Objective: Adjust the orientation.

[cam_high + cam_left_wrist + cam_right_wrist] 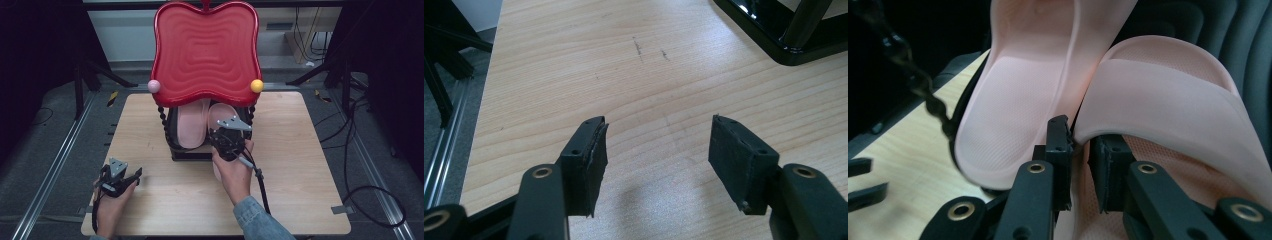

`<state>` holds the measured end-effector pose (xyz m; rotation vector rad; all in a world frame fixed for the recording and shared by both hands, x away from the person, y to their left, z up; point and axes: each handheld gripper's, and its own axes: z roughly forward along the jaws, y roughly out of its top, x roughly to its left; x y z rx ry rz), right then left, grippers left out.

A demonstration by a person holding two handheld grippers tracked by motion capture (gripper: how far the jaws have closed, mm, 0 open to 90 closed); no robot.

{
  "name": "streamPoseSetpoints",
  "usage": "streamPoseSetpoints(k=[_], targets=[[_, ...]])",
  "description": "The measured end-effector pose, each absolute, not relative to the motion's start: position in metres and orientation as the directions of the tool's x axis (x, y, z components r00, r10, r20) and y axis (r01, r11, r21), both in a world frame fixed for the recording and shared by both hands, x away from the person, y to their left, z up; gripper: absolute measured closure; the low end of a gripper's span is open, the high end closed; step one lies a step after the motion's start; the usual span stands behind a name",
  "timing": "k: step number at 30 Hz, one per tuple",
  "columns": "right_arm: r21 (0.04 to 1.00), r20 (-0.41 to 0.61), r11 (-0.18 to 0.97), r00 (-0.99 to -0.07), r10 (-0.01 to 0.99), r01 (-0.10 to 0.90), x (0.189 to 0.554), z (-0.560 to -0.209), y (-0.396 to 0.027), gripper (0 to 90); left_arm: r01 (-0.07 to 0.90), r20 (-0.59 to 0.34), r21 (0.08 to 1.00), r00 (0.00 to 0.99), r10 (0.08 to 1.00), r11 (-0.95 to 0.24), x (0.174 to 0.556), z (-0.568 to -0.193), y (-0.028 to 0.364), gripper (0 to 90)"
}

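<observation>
Wooden table (150,130) on grey floor (45,150) — black cables (360,190) trailing.

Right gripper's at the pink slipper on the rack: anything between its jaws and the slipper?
Nothing visible does. In the right gripper view the right gripper already has its jaws either side of the strap edge of the right-hand pink slipper. The other pink slipper lies close beside it, touching or nearly so.

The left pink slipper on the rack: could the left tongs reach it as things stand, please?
Probably yes: the left tongs hover open over bare table, and the left pink slipper lies uncovered under the red tray, with nothing between.
</observation>
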<state>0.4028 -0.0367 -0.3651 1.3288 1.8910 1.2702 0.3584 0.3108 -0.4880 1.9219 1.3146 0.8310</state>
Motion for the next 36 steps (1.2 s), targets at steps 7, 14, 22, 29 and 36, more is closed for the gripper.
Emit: streamPoseSetpoints(k=[7, 14, 22, 29, 36], targets=[[0.905, 0.089, 0.082, -0.373, 0.924, 0.418, 0.417, -0.363, -0.033, 78.6, 0.530, 0.135, 0.801, 0.294, 0.946, -0.279, 0.359, -0.488, 0.311, 39.9], [0.920, 0.075, 0.072, -0.351, 0.933, 0.386, 0.429, -0.360, -0.024, 75.8, 0.529, 0.132, 0.802, 0.293, 0.947, -0.276, 0.359, -0.488, 0.312, 39.9], [0.912, 0.054, 0.107, -0.375, 0.926, 0.396, 0.436, -0.364, -0.018, 72.1, 0.530, 0.133, 0.801, 0.298, 0.945, -0.280, 0.359, -0.488, 0.311, 39.9], [0.907, 0.049, 0.129, -0.402, 0.914, 0.402, 0.435, -0.365, -0.019, 59.4, 0.529, 0.134, 0.801, 0.299, 0.945, -0.281, 0.359, -0.488, 0.310, 39.9], [0.902, 0.071, 0.136, -0.452, 0.889, 0.409, 0.424, -0.362, -0.027, 48.1, 0.530, 0.135, 0.800, 0.298, 0.945, -0.281, 0.358, -0.488, 0.311, 39.8]])
